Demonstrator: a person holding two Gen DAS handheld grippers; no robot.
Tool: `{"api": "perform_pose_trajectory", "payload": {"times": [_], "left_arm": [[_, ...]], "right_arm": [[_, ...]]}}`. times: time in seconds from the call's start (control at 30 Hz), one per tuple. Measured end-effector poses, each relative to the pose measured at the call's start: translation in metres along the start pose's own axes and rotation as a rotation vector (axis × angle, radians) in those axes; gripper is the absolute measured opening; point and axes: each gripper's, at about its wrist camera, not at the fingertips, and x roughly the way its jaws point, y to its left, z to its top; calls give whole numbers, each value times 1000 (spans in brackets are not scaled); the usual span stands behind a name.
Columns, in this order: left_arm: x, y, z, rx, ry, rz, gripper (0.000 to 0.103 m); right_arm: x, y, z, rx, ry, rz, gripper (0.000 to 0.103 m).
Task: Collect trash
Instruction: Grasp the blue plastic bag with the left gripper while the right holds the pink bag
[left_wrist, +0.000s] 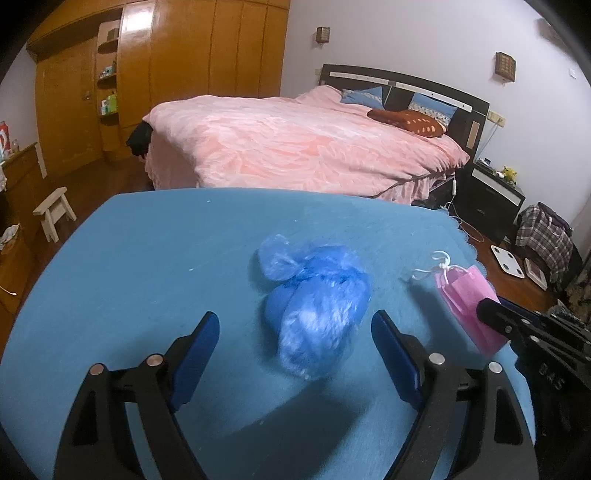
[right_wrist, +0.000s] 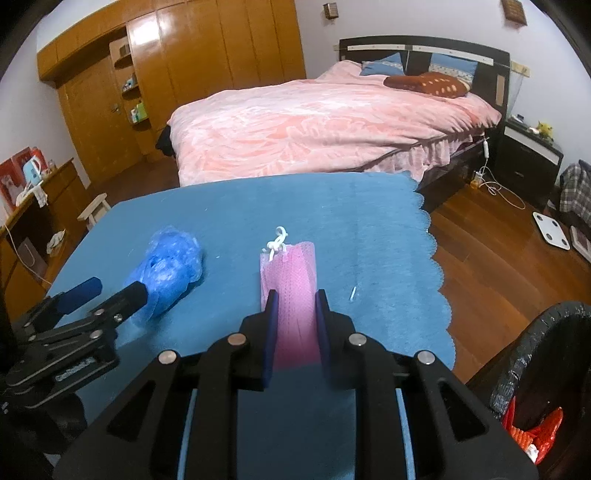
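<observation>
Filling the back of the room is the pink bed (left_wrist: 295, 147), with the wooden wardrobe (left_wrist: 192, 48) to its left. In front lies the blue cloth (left_wrist: 147, 266), spread over the work surface, scalloped edge on the right. Low at the right of the right wrist view sits the bin (right_wrist: 554, 325), black liner, red scraps inside, just off the cloth's corner. Now the left gripper (left_wrist: 295, 328): jaws spread wide, nothing pinched, the crumpled blue bag (left_wrist: 314, 302) lying on the cloth between its fingers. Over to the right gripper (right_wrist: 295, 299): pads clamped on the pink mask (right_wrist: 291, 273), which juts forward from the jaws, its white ear loop (right_wrist: 277, 240) curled at the far end, lifted clear of the cloth.
</observation>
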Motion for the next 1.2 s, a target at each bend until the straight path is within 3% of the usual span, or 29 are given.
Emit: {"api": "perform_pose_trajectory", "payload": {"times": [0.27,0.53,0.73,1.2], "left_arm": [[22,-10,4,1,42,-3,80],[33,-14,2,16,98,-20,58],[28,-16,3,23,75,-13,50],[-12,-16,6,-3,13,-9,46]], "right_arm": [[7,-3,3,9,0,5,19],[9,0,-2,11,11,17,19],[6,0,0,7,10,25,19],[-14,4,1,-1,-18,42,19]]}}
